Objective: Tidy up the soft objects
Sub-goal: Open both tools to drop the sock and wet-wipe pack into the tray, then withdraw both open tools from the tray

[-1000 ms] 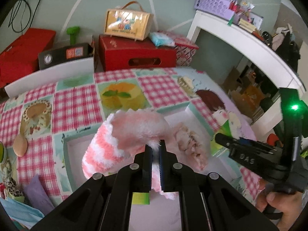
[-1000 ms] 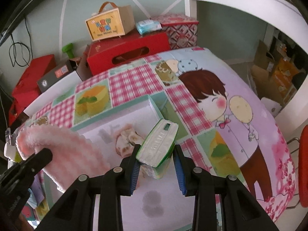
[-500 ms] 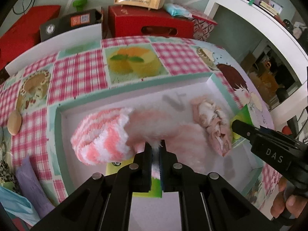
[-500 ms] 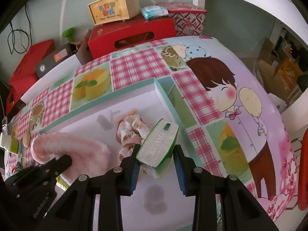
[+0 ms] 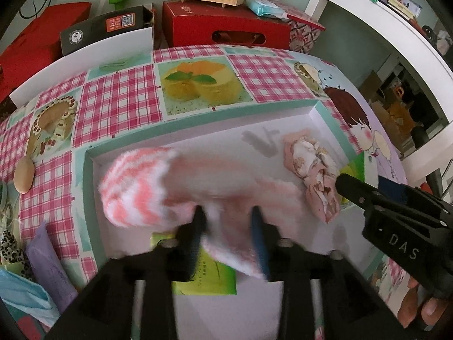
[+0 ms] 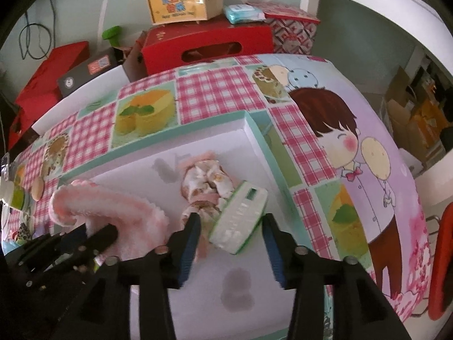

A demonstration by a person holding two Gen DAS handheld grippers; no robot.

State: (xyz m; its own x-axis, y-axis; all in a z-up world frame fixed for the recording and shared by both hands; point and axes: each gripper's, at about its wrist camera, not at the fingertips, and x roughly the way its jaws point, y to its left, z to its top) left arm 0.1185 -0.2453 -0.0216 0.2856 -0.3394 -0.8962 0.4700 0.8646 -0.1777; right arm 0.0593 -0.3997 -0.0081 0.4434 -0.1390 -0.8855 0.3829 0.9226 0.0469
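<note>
- Letting go looks like the step in hand — both claws hang over the shallow white tray point(image 5: 314, 113) with the teal rim, each with a soft thing just delivered between its spreading fingers.
- Left claw point(image 5: 228, 228): its jaws are opening, and the fuzzy pink-and-white sock point(image 5: 158, 187) lies on the tray floor with its pale end loose between the pads, no longer pinched. The striped end lies ahead and to the left of the claw.
- Right claw point(image 6: 230, 240): its jaws are also opening; the green-and-white tissue pack point(image 6: 240, 219) sits tilted between the fingers with a gap on either side, so it reads as released.
- Just ahead of the right claw, touching the pack's far edge, lies the small bundled pink patterned cloth point(image 6: 205, 184) — likely why the pack is set where it is, to keep the soft things grouped at that end.
- Under the sock, close in front of the left claw, a flat green packet point(image 5: 209, 277) peeks out.
- Outside the tray, on the bench point(image 5: 119, 96) with its checked cloth, a lilac tube point(image 5: 51, 260) waits to the claw's left.
</note>
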